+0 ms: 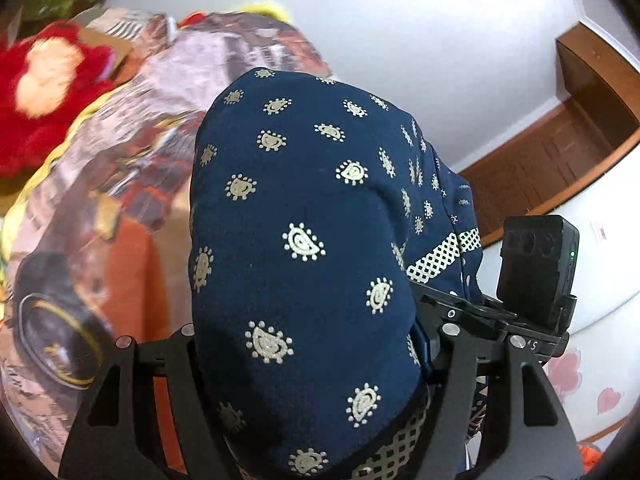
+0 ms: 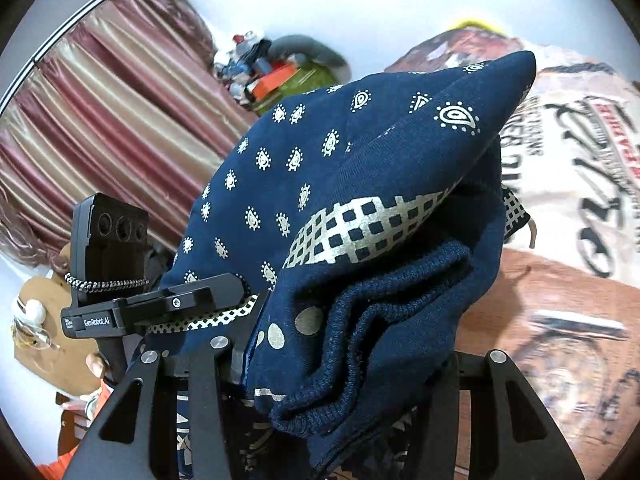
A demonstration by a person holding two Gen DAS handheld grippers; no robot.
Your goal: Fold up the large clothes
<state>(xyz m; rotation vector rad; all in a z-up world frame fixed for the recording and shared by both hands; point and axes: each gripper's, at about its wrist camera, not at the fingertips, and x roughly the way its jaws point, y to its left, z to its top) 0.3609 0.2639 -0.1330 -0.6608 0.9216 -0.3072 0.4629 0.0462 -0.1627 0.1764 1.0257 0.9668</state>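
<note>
I had the navy garment (image 1: pixel 304 240) bundled up in both grippers, lifted off the bed (image 1: pixel 120 184) and filling most of what either camera could see. It was dark blue cloth scattered with small cream paisley drops, each ringed with dots, and crossed by a cream lattice band (image 2: pixel 360 228) that ran diagonally across the folds on the right-hand view. Near that band a thicker ribbed hem (image 2: pixel 360 340) of plain navy knit curled over itself, and a few larger cream dots showed on the layer just beside it.

My left gripper (image 1: pixel 308 420) was clamped on the garment: the cloth bulged up from between the black fingers and draped forward over them, hiding the tips. My right gripper (image 2: pixel 340 408) was clamped on it too, with several layers, the ribbed hem among them, bunched in the gap. The fingertips were buried in fabric in both views, so I could not tell exactly where the pads bit.

Below and beyond the bundle lay the bed's printed cover, orange and cream with large lettering on the right side and a picture print to the left. A red plush toy (image 1: pixel 44 92) sat at the far left of the bed, blurred. Striped maroon and cream curtains (image 2: pixel 100 120) hung on the far left in the right-hand view, and a wooden door frame (image 1: pixel 560 160) stood far right in the other.
</note>
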